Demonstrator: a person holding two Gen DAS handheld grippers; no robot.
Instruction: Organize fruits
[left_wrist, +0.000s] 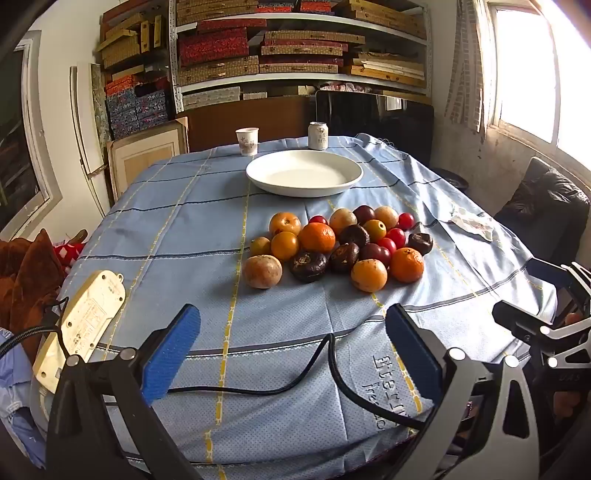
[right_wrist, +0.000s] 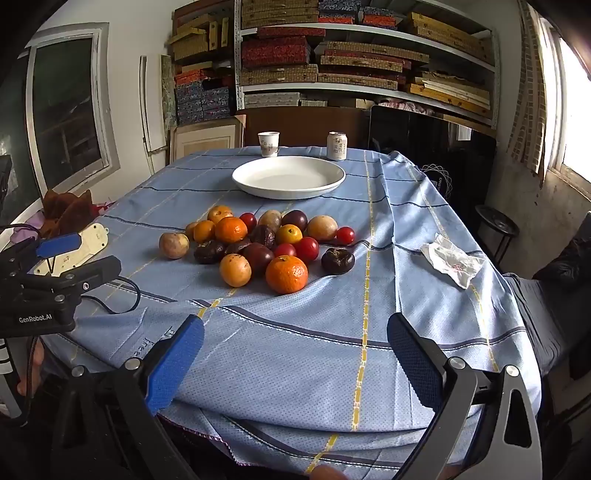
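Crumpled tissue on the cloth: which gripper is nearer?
Right. The right gripper sits just short of the crumpled tissue; the left gripper is farther off, across the table's near edge.

Tablecloth (right_wrist: 406, 206): woven cloth, matt. Plate (right_wrist: 258, 192): white, smooth, glossy. Can (right_wrist: 336, 146): metal; tissue (right_wrist: 452, 262): crumpled paper.

The left hand-held gripper (left_wrist: 291, 350) hangs over the near edge of the desk (left_wrist: 177, 229), jaws spread wide with nothing between them — only blue checked cloth and a black cable (left_wrist: 258, 387). Farther back lies a heap of fruits (left_wrist: 336, 247), all touching. Behind it sits an empty white plate (left_wrist: 347, 181) — then a paper cup (left_wrist: 247, 141) and a can (left_wrist: 318, 135).
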